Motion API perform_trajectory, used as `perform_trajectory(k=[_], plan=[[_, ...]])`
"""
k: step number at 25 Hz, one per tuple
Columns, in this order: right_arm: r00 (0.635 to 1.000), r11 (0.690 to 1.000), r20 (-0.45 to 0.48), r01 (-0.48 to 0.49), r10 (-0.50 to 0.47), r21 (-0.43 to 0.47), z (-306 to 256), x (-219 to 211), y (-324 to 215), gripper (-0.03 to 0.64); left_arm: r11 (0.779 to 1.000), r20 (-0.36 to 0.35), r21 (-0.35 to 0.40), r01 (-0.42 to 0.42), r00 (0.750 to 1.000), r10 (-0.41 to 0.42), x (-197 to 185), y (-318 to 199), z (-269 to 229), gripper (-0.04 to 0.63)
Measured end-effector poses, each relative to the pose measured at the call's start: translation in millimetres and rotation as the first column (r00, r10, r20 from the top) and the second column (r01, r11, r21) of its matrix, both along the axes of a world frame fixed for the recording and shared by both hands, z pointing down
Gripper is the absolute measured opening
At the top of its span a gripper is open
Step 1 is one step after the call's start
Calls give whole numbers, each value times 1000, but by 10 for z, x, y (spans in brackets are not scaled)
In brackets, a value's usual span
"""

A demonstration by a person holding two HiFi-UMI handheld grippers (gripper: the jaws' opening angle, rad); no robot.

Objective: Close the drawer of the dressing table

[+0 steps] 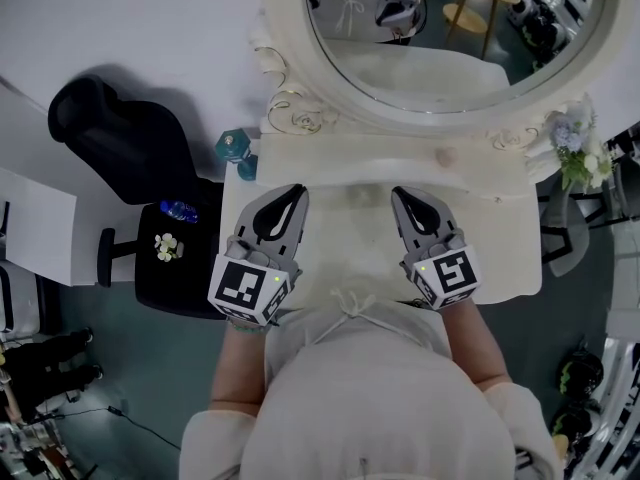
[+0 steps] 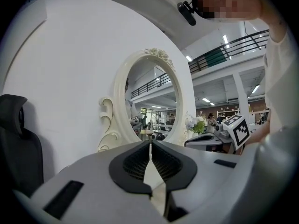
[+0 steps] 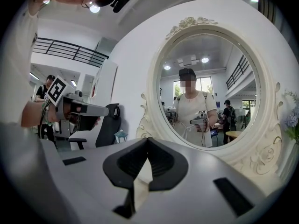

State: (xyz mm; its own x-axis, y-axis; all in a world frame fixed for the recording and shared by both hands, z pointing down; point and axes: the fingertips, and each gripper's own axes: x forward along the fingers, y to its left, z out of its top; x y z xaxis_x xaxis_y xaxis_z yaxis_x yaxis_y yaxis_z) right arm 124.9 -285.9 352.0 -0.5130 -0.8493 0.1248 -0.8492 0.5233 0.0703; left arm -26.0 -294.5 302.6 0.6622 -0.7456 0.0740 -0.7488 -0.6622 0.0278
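The cream dressing table [image 1: 500, 228] with its oval mirror [image 1: 450, 38] stands in front of me. No drawer front shows in any view; my body and the table top cover that part. My left gripper [image 1: 298, 190] hovers over the left of the table top with its jaws closed together and nothing between them. My right gripper [image 1: 398, 192] is level with it on the right, also shut and empty. In the left gripper view the closed tips [image 2: 150, 143] point at the mirror frame [image 2: 114, 125]. In the right gripper view the tips [image 3: 148, 139] face the mirror [image 3: 205, 92].
A black office chair [image 1: 130, 158] stands left of the table, with a bottle [image 1: 178, 210] on its seat. A teal lantern [image 1: 237, 148] sits at the table's left corner. Flowers [image 1: 575, 148] are at the right end, and a small round object [image 1: 446, 156] lies near the mirror base.
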Motion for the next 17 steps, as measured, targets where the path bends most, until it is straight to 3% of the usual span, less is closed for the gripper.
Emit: perform_trajectory(k=[17], plan=[[999,999,35,-33,33,2,20,-3,-113,2,1000,-3,-24,-10,1000,10,11,-50,113,31]])
